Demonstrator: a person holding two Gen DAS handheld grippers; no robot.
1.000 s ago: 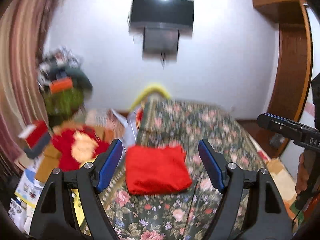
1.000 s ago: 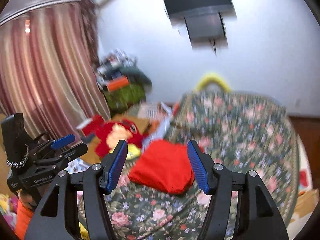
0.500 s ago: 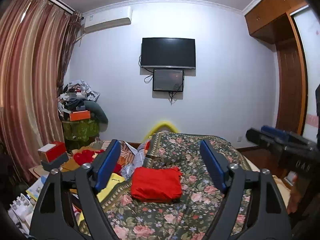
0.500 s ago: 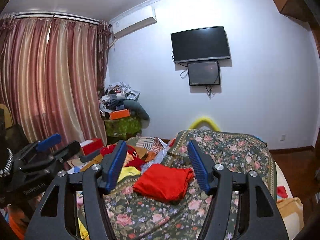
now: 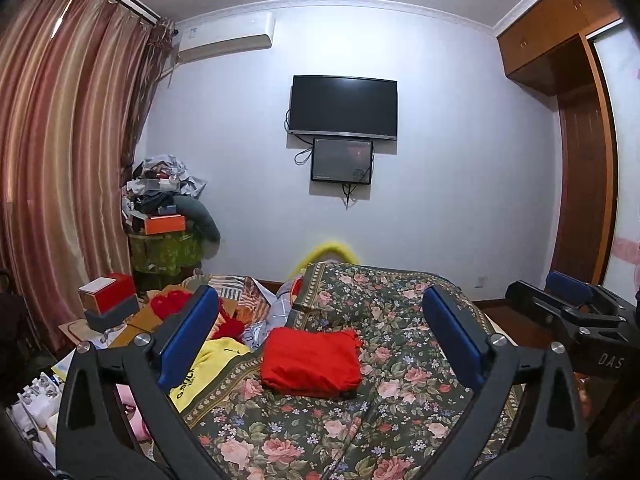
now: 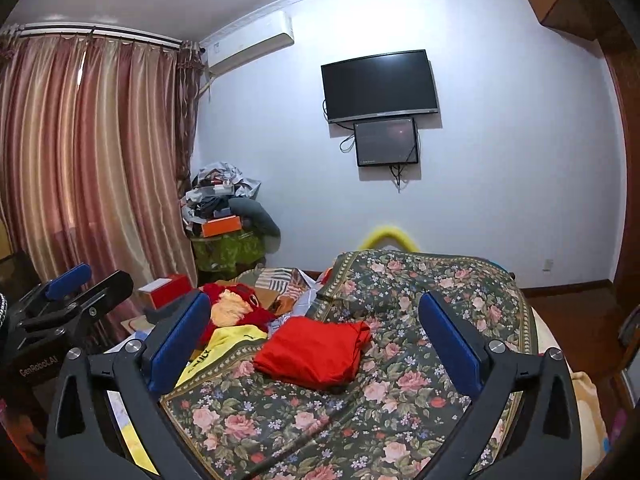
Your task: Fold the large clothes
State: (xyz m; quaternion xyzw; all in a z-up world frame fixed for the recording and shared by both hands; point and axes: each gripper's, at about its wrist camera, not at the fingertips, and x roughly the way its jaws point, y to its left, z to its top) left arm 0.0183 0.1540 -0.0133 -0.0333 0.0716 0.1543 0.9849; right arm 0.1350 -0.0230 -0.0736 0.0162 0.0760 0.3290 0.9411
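Note:
A red garment [image 5: 310, 361] lies folded into a compact rectangle on the floral bedspread [image 5: 400, 400]; it also shows in the right wrist view [image 6: 312, 354]. My left gripper [image 5: 320, 340] is open and empty, held well back from and above the bed. My right gripper [image 6: 316, 340] is open and empty, also held back. The right gripper shows at the right edge of the left wrist view [image 5: 568, 308]; the left gripper shows at the left edge of the right wrist view [image 6: 76, 296].
A yellow garment [image 5: 208, 368] and a red plush toy [image 6: 236, 308] lie in clutter left of the bed. A red box [image 5: 108, 296], a piled corner stand [image 5: 164, 216], curtains [image 5: 60, 160], a wall TV [image 5: 344, 108] and a wooden wardrobe [image 5: 580, 160] surround it.
Both grippers have pulled back and tilted up from the folded red garment, so it looks smaller and more of the room shows. Both stay open.

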